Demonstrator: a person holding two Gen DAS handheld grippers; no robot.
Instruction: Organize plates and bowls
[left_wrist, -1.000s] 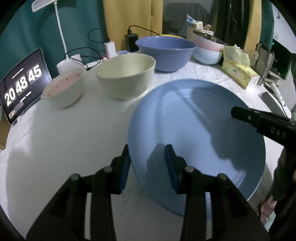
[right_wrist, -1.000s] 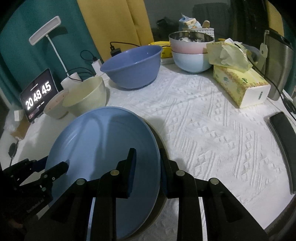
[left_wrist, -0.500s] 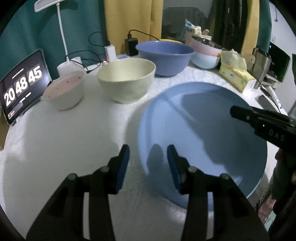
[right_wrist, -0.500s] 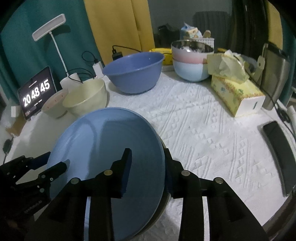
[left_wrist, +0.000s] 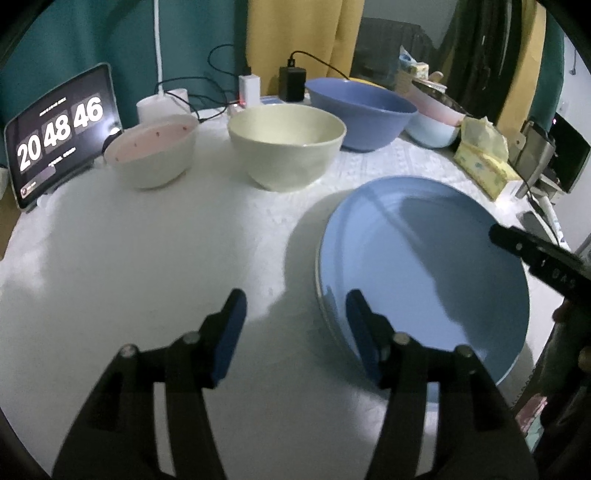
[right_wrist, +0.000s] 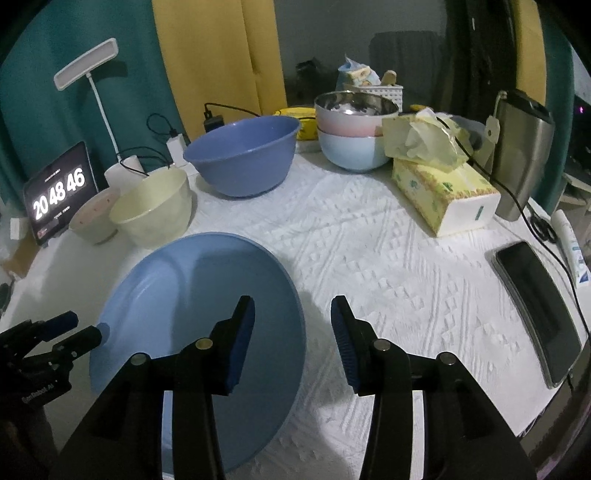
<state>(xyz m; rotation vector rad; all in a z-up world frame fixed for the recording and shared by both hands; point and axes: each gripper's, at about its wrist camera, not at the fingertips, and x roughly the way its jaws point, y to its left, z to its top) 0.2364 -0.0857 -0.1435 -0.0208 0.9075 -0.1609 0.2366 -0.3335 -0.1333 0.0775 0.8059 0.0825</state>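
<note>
Wall: I saw a teal curtain (right_wrist: 33, 48) behind the table's far left, with a yellow curtain (right_wrist: 218, 55) hanging just beside it.
Table: I worked over a white textured tablecloth (right_wrist: 369, 258) covering the whole top.
Light: a white desk lamp (right_wrist: 86, 64) stood at the far left on a thin stalk; the room beyond looked dim to me.
Clock: a tablet (left_wrist: 61, 134) leaned at the left edge, its screen lit with digits.
Far side: I made out a dark chair back (right_wrist: 406, 55) past the table.
</note>
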